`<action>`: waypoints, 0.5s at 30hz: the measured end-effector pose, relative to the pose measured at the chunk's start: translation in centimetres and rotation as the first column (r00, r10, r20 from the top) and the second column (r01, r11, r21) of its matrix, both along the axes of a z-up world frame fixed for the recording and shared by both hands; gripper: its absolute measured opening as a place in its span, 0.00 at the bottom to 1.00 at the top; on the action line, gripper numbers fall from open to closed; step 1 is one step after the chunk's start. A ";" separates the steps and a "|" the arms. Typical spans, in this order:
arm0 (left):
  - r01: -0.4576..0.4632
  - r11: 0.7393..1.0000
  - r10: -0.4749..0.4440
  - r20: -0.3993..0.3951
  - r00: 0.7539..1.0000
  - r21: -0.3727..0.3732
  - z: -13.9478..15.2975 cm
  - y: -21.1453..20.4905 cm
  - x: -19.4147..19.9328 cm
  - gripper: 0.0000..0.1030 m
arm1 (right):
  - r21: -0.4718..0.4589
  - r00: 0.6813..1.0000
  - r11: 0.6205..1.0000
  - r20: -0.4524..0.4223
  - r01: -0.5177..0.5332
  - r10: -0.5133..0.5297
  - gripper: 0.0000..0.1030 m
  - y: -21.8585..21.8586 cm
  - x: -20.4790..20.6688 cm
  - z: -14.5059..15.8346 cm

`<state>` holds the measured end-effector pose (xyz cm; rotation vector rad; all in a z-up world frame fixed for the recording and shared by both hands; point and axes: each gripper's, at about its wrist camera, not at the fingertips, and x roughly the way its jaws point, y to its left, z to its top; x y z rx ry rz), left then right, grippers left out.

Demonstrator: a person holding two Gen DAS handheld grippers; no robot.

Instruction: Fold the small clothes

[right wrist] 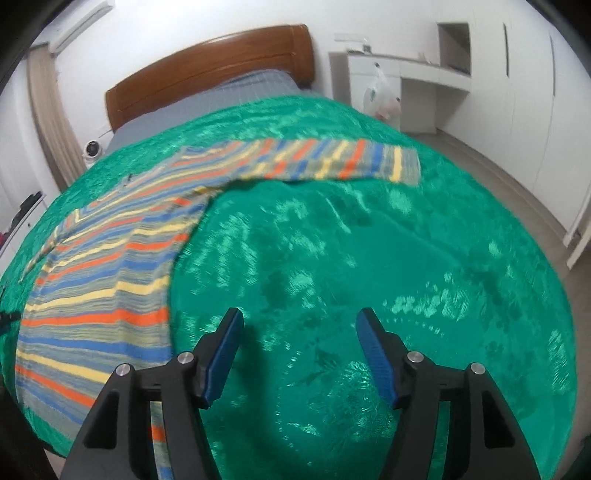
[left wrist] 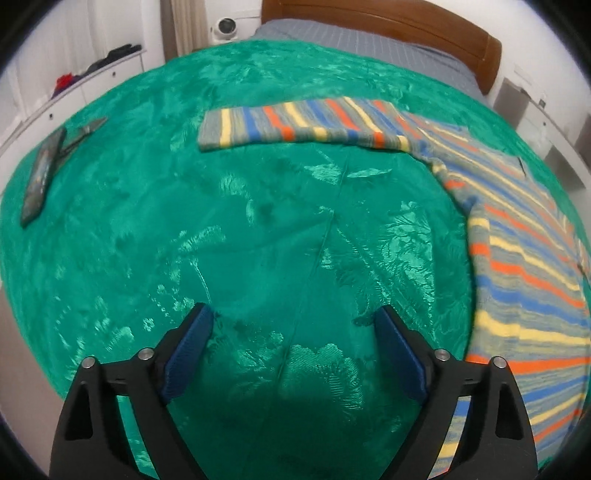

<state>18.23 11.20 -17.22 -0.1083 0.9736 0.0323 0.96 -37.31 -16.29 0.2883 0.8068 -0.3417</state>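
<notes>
A striped sweater in grey, blue, orange and yellow lies flat on a green blanket. In the left wrist view its body is at the right and one sleeve stretches left across the far part. In the right wrist view the sweater's body is at the left and the other sleeve stretches right. My left gripper is open and empty above bare blanket, left of the sweater. My right gripper is open and empty above bare blanket, right of the sweater.
A dark phone or remote and a small dark object lie on the blanket's left side. A wooden headboard and grey sheet lie beyond. White cabinets, a plastic bag and a white fan stand around the bed.
</notes>
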 end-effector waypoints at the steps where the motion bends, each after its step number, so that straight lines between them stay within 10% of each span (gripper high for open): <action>1: 0.002 1.000 -0.002 0.005 1.000 -0.015 -0.2 0.2 0.0 0.96 | 0.007 1.000 1.000 -0.007 0.007 -0.007 0.62 -0.1 0.1 -0.3; 15: 0.039 0.996 -0.044 0.067 0.997 0.080 -1.4 -0.9 -0.9 1.00 | 0.061 1.000 0.998 0.009 0.009 -0.010 0.81 -0.1 0.4 -2.2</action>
